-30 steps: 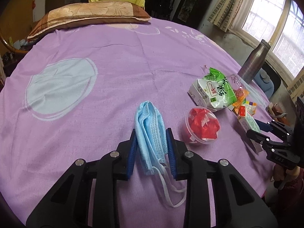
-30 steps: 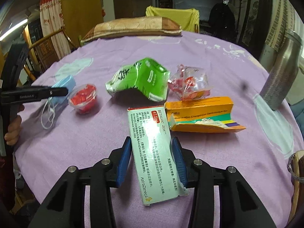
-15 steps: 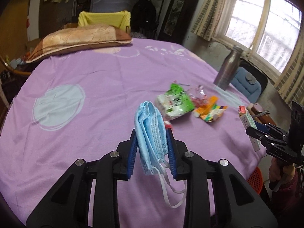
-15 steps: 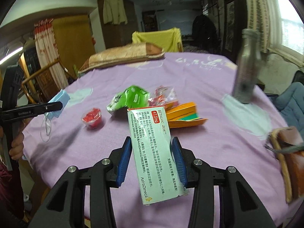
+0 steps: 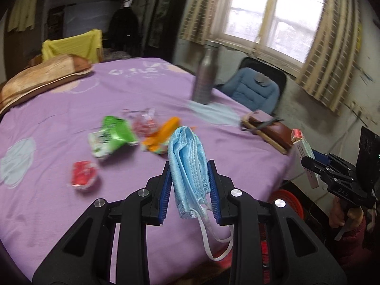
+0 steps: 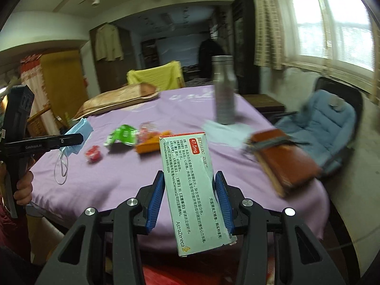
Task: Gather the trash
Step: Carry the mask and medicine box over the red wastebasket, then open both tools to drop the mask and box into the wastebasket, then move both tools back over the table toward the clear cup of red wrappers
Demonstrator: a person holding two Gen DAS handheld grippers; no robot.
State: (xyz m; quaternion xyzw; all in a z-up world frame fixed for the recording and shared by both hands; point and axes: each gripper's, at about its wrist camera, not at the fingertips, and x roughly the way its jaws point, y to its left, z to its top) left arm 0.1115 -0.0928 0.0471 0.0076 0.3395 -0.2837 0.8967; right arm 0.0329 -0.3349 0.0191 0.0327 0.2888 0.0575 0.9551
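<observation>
My left gripper [image 5: 190, 190] is shut on a folded blue face mask [image 5: 188, 163], its white ear loops hanging below; it also shows in the right wrist view [image 6: 78, 133]. My right gripper [image 6: 191, 199] is shut on a white medicine box [image 6: 192, 187], seen too in the left wrist view [image 5: 305, 154]. Both are held above the near edge of the purple table [image 5: 59, 118]. On the table lie a green packet [image 5: 110, 137], a clear wrapper [image 5: 143, 123], an orange box [image 5: 163, 133] and a red cup [image 5: 83, 174]. A red bin [image 5: 288, 201] stands on the floor below the table edge.
A steel bottle [image 5: 205, 78] stands at the table's far right, with a brown wallet [image 5: 268, 129] near the edge. A pillow [image 5: 40, 80] lies at the back. A chair with a blue cushion [image 5: 254, 90] stands by the window.
Both grippers have lifted and pulled back from the table with the mask and the box still held. The views have swung right, toward the window and the red bin.
</observation>
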